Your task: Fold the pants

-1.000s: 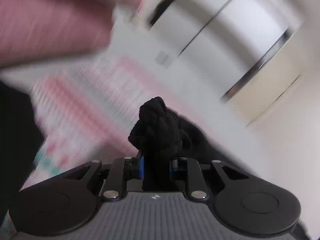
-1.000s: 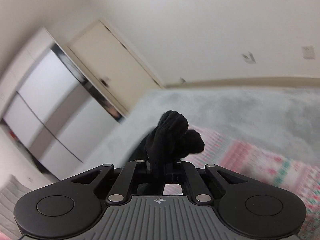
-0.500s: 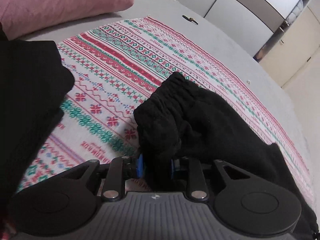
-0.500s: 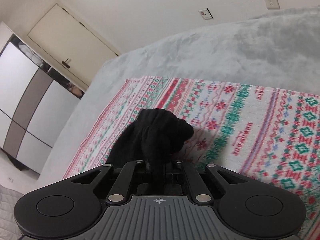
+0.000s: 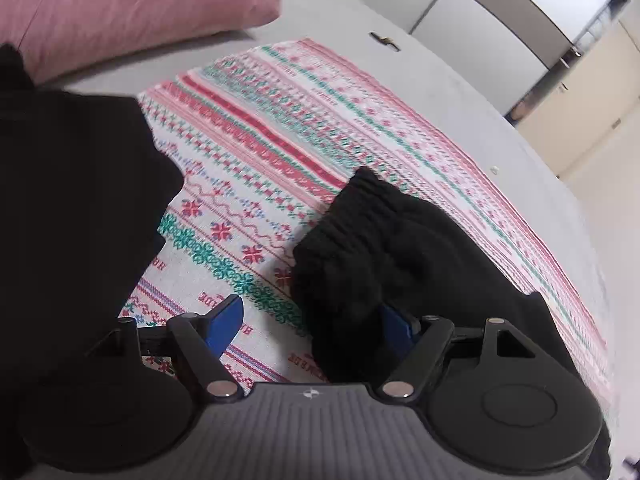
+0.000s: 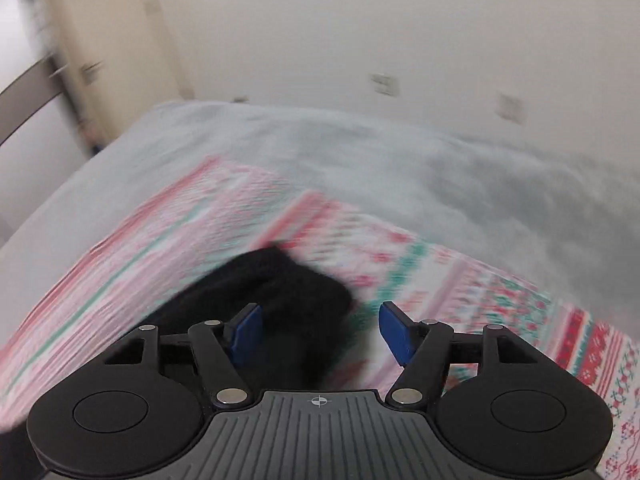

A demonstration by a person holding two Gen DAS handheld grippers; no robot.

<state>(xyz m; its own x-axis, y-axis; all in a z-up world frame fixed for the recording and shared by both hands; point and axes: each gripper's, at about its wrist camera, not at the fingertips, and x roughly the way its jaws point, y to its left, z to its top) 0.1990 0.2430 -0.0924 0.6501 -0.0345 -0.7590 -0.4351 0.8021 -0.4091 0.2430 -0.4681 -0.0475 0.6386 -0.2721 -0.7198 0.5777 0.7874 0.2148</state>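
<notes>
Black pants (image 5: 400, 248) lie on a red, green and white patterned cloth (image 5: 280, 140), their gathered waistband bunched toward the front. My left gripper (image 5: 312, 320) is open; the waistband lies against its right blue pad (image 5: 396, 326), and the left pad (image 5: 226, 320) is bare. In the blurred right wrist view, my right gripper (image 6: 320, 328) is open with the black pants (image 6: 280, 292) lying between and beyond its blue pads (image 6: 394, 330).
A second black garment (image 5: 68, 208) lies at the left on the cloth. A pink pillow (image 5: 132, 8) lies behind it. The grey bed cover (image 6: 360, 168) surrounds the cloth. Wardrobe doors (image 5: 480, 4) stand beyond the bed.
Both grippers were shut on the pants held in the air, lowered them onto the patterned cloth, and have now opened and let go. The right gripper is still moving.
</notes>
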